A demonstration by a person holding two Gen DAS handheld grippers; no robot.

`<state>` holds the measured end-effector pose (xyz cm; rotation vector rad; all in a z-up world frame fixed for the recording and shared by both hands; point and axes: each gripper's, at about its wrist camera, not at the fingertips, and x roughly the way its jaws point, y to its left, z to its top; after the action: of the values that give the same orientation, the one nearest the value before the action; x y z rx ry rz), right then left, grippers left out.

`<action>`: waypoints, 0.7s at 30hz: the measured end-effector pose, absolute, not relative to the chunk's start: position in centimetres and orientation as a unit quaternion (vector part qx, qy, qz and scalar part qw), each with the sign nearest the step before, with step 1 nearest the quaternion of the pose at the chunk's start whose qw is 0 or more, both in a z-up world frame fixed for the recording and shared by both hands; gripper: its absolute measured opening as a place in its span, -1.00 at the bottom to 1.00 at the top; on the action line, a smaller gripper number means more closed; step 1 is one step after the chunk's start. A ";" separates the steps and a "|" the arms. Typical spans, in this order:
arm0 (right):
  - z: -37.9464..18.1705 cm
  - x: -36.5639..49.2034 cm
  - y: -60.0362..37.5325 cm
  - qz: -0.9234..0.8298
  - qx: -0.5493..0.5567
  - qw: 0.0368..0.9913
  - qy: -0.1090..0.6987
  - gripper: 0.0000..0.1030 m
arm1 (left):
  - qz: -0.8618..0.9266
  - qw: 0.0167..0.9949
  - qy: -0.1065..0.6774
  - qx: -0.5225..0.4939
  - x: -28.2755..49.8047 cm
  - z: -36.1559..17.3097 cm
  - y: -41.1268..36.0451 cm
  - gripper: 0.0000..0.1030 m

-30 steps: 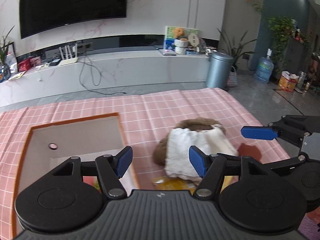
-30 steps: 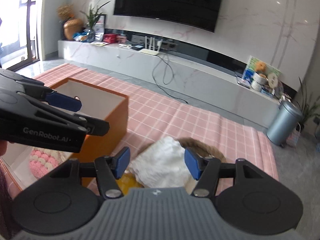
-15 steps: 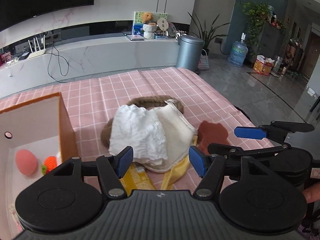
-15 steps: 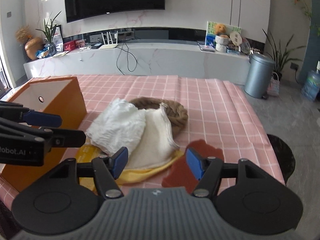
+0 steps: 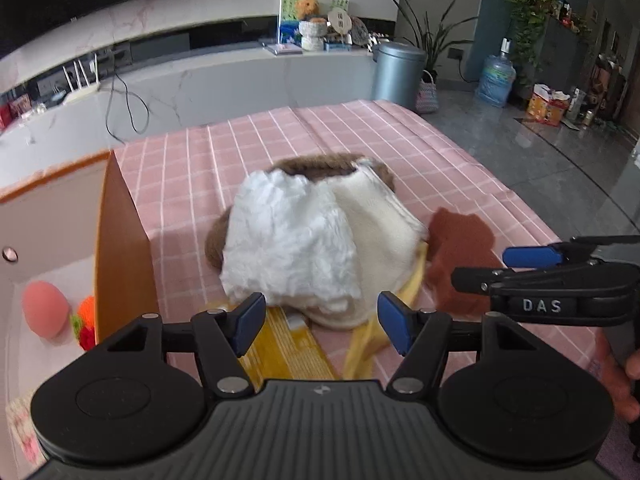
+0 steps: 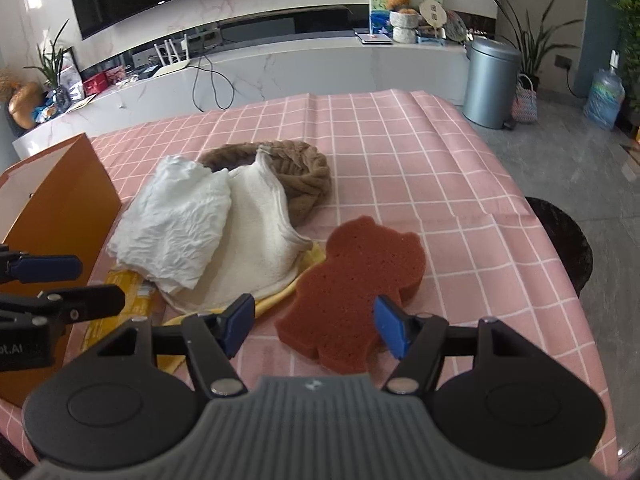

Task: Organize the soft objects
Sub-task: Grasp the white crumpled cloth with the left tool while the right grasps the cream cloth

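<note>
The brown sponge point(image 6: 352, 292) lies flat on the pink tablecloth point(image 6: 440, 168), just beside the cloth pile point(image 6: 224, 240). The right gripper point(image 6: 314, 326) hovers above it, jaws wide and empty. It looks light and squashy; its narrow near end suits pinching. The left gripper point(image 5: 322, 320), also wide and empty, faces the cloths. The orange box point(image 6: 60, 208) stands close left; the table edge lies right.
</note>
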<state>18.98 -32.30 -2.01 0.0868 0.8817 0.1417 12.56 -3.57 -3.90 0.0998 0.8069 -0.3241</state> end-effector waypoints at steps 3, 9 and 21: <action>-1.2 20.0 -31.9 0.086 0.057 0.901 0.421 0.28 | -0.146 0.909 0.381 0.078 14.1 -3.5 -4.2 0.65; -1.1 23.1 -30.8 0.095 0.025 0.902 0.420 0.27 | -0.123 0.903 0.407 0.061 18.0 -4.2 -4.2 0.76; -4.7 27.8 -29.8 0.157 0.041 0.875 0.456 -0.51 | -0.110 0.891 0.440 0.036 20.0 -7.0 -4.0 0.71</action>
<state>27.79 -29.80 -4.74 0.0847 0.9523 0.3284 20.04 -3.97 -7.05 0.0749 0.9127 -0.2292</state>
